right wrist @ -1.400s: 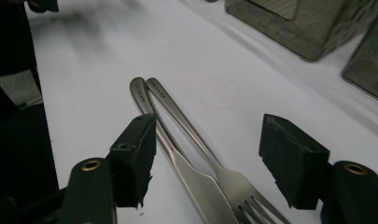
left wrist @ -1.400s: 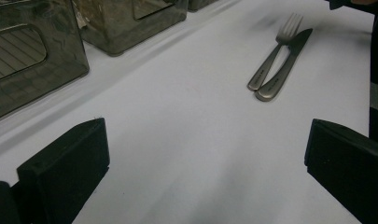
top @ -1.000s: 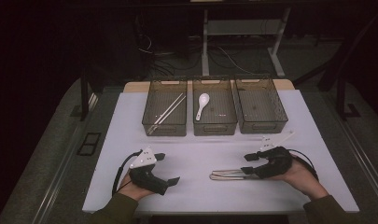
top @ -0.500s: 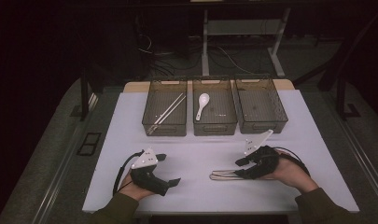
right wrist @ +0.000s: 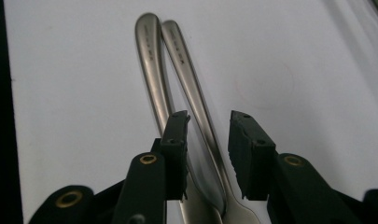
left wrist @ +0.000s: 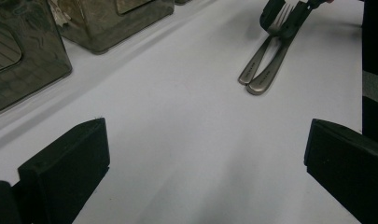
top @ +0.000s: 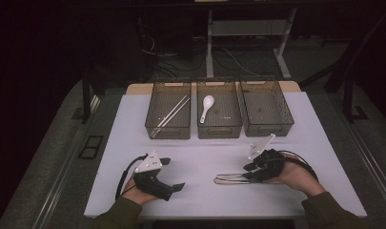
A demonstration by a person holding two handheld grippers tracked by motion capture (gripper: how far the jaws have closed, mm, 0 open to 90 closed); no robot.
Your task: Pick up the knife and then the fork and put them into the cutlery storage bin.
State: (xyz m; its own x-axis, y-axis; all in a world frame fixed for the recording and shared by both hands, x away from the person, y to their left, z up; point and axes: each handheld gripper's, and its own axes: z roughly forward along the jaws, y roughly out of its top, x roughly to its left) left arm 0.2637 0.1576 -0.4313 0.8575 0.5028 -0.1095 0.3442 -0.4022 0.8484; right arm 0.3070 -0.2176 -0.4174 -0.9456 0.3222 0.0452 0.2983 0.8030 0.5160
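Down on the white, matte table [top: 133, 124], two brushed-metal pieces of cutlery lie side by side near the front right: a fork [right wrist: 151, 70], whose tines show in the left gripper view, and a second utensil [right wrist: 186, 70] with the same smooth, rounded handle; what its head is I cannot tell. Their handle ends touch, the stems spreading slightly toward the heads. The right gripper [right wrist: 207, 140] sits low over them, its black blocky jaws having just been closing; a narrow gap remains, with the second utensil's stem running between them and the fork's stem passing under the left jaw. The pads do not visibly press on either piece.

The left gripper [left wrist: 205, 158] rests at the front left in the person's hand, its jaws wide apart with bare table between them.

Along the back stand three smoky, translucent plastic bins in a row. The left bin [top: 155, 128] holds a pair of pale chopsticks [top: 174, 110] lying diagonally. The middle bin [top: 219, 130] holds a glossy white soup spoon [top: 207, 107]. The right bin [top: 267, 128] shows its ribbed floor.
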